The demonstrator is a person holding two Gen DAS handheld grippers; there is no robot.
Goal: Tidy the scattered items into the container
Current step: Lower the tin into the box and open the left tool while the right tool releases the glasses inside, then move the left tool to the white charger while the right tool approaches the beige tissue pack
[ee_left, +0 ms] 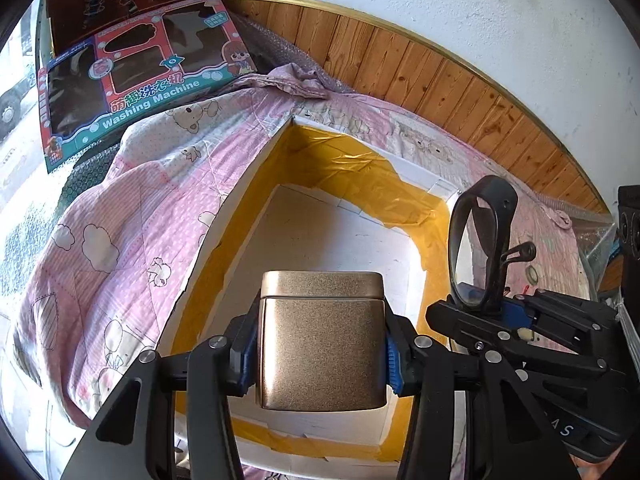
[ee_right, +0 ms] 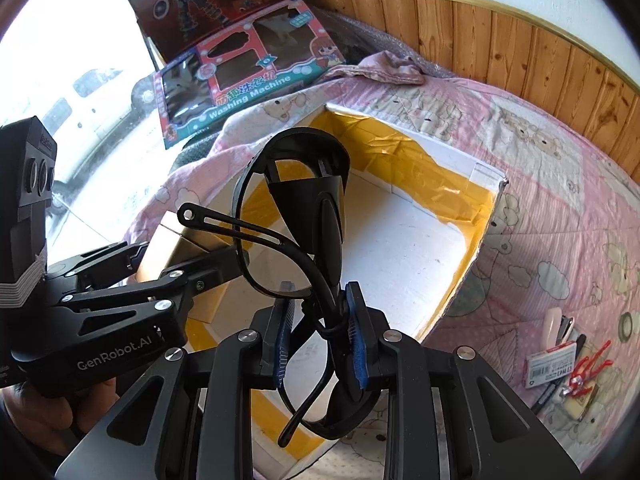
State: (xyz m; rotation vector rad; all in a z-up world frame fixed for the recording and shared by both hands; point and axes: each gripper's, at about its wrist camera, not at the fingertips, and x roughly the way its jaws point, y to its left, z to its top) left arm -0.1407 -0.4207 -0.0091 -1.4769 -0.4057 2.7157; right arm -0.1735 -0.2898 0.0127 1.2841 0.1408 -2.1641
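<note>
A gold metal tin (ee_left: 322, 340) with a lid hangs over the open white box (ee_left: 240, 208) lined with yellow tape, my left gripper (ee_left: 320, 354) shut on its sides. My right gripper (ee_right: 320, 344) is shut on black glasses (ee_right: 296, 216), folded and standing upright above the same box (ee_right: 486, 224). In the left wrist view the right gripper (ee_left: 496, 312) and the glasses (ee_left: 480, 236) show at the box's right rim. The right wrist view shows the left gripper (ee_right: 156, 264) holding the tin (ee_right: 176, 248) at the left. The box floor looks bare.
The box lies on a pink cartoon quilt (ee_left: 132, 216) beside a wood-panelled wall (ee_left: 460, 88). Toy boxes (ee_left: 132, 76) lean at the far left. Small items (ee_right: 568, 364), among them a white packet, red clips and a tape roll, lie on the quilt right of the box.
</note>
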